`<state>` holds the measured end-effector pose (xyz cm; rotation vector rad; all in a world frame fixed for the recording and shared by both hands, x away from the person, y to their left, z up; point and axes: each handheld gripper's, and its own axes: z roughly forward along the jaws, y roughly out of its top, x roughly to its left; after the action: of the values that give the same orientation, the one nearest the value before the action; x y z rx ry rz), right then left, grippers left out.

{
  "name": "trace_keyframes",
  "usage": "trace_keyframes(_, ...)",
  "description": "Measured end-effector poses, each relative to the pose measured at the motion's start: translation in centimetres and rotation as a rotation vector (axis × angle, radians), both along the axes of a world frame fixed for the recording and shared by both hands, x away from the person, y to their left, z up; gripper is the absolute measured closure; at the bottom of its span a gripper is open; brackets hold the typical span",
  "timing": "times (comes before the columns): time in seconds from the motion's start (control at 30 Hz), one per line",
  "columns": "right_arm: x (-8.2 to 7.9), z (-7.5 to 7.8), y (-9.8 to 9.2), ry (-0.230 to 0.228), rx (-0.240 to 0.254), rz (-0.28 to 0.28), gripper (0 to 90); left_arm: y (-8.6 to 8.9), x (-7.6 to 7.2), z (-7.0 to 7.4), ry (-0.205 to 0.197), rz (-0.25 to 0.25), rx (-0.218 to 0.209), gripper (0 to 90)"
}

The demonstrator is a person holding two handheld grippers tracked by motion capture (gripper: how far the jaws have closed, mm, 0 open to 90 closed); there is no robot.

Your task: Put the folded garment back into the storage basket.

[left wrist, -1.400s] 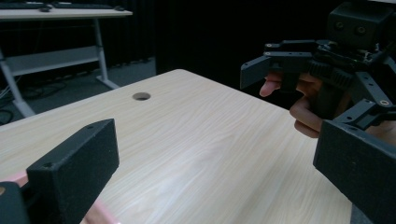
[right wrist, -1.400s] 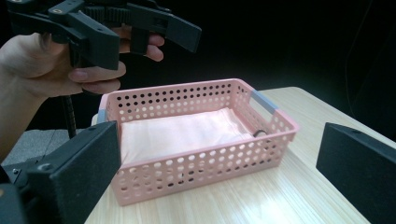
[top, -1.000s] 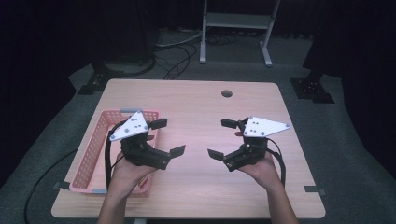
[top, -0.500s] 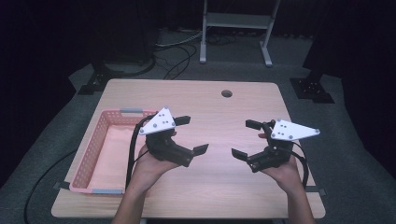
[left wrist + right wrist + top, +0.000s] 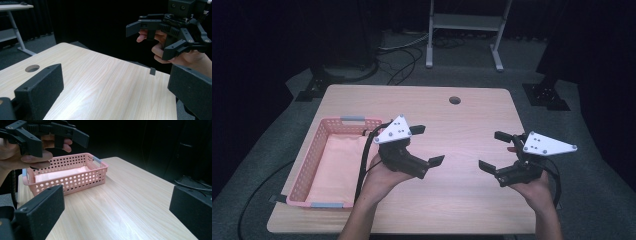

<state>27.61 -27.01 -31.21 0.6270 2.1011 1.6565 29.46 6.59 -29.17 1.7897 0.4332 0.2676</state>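
Left hand-held gripper (image 5: 427, 146) farther from basket (image 5: 307, 167)

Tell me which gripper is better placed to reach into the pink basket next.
Left. The left gripper hangs open just beside the pink basket, at the table's left side. The right gripper, also open, is held apart across bare tabletop.

In the high view we cannot see the near right part of the pink perforated plastic basket (image 5: 314, 150), because the left gripper (image 5: 427, 146) and its black cable cover it. In the right gripper view the basket's far left corner is behind the hand. The light wooden table (image 5: 472, 125) is cut at the bottom edge.
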Motion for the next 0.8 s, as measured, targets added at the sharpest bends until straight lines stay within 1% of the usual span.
trace_keyframes(0.1,-0.1,-0.4,-0.4,0.006,0.001,-0.009,0.0,-0.1,0.1,-0.4,0.007,-0.004,0.008,0.0)
trace_keyframes(0.43,-0.1,-1.8,-0.9,0.026,0.002,-0.024,0.0,0.0,0.3,-1.7,0.033,-0.006,0.001,0.0)
trace_keyframes(0.63,0.0,-2.6,-1.0,0.037,0.001,-0.032,0.0,-0.4,0.3,-2.7,0.050,-0.010,0.011,0.0)
trace_keyframes(0.73,0.1,-3.1,-1.2,0.048,-0.003,-0.042,0.0,-0.5,0.4,-3.2,0.054,0.004,0.021,0.0)
trace_keyframes(0.8,0.1,-3.5,-1.2,0.057,-0.006,-0.040,0.0,-0.6,0.5,-3.5,0.063,0.001,0.022,0.0)
